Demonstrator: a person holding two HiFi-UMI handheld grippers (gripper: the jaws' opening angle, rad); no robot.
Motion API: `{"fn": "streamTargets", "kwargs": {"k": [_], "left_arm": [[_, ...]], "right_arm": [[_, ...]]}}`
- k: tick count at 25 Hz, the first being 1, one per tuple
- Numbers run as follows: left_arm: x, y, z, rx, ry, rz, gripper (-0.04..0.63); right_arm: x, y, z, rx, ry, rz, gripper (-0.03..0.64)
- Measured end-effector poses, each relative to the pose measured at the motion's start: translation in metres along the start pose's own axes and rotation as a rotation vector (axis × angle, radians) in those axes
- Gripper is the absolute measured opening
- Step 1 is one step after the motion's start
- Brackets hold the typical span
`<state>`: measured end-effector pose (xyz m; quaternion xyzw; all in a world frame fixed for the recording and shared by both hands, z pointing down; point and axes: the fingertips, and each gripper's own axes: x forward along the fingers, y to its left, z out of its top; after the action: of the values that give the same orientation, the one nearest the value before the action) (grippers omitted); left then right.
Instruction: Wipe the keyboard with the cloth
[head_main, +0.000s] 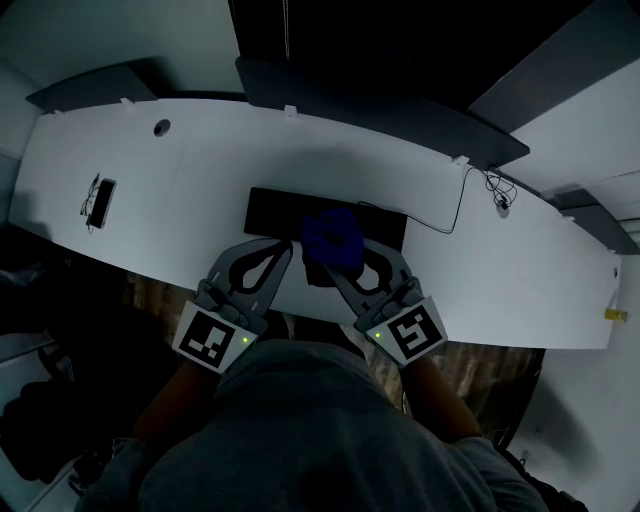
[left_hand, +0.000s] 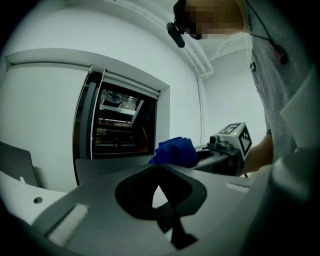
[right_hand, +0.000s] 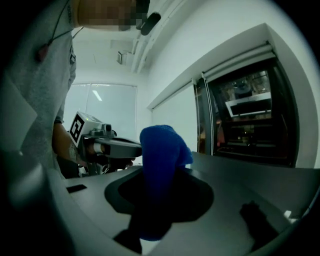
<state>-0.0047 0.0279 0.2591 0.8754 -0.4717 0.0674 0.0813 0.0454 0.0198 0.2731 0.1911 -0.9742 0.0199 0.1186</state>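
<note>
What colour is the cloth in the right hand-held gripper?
The cloth is solid blue, clearest in the right gripper view.

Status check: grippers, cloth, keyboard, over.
Left gripper shut, empty. Right gripper shut on cloth. Cloth over keyboard's near edge. Nothing in the way.

We see a slim black keyboard (head_main: 275, 212) lying flat on the white table (head_main: 200, 190), its long side along the table's near edge. A deep blue cloth (head_main: 332, 238), bunched into a soft lump, sits over the keyboard's middle, pinched in the right claw (head_main: 338, 268).
</note>
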Motion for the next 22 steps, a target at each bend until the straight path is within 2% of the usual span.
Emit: {"fn": "streamTargets", "kwargs": {"k": [2,4,11,14,19,22], "left_arm": [[0.004,0.010,-0.001,0.013,-0.013,0.022,0.009],[0.006,0.020,-0.009,-0.007,0.010,0.043,0.009],[0.007,0.075,-0.044,-0.046,0.045,0.070,0.009],[0.008,0.105,-0.063,-0.040,0.066,0.083,0.009],[0.005,0.140,-0.090,-0.041,0.088,0.102,0.009],[0.005,0.157,-0.107,-0.043,0.105,0.111,0.009]], "right_arm": [[0.016,-0.002,-0.007,-0.023,0.029,0.038,0.137],[0.033,-0.006,-0.013,-0.037,0.052,0.054,0.137],[0.099,-0.017,-0.037,-0.049,0.147,0.065,0.138],[0.129,-0.023,-0.054,-0.051,0.191,0.073,0.138],[0.176,-0.023,-0.094,-0.078,0.311,0.104,0.140],[0.202,-0.020,-0.119,-0.152,0.399,0.151,0.140]]}}
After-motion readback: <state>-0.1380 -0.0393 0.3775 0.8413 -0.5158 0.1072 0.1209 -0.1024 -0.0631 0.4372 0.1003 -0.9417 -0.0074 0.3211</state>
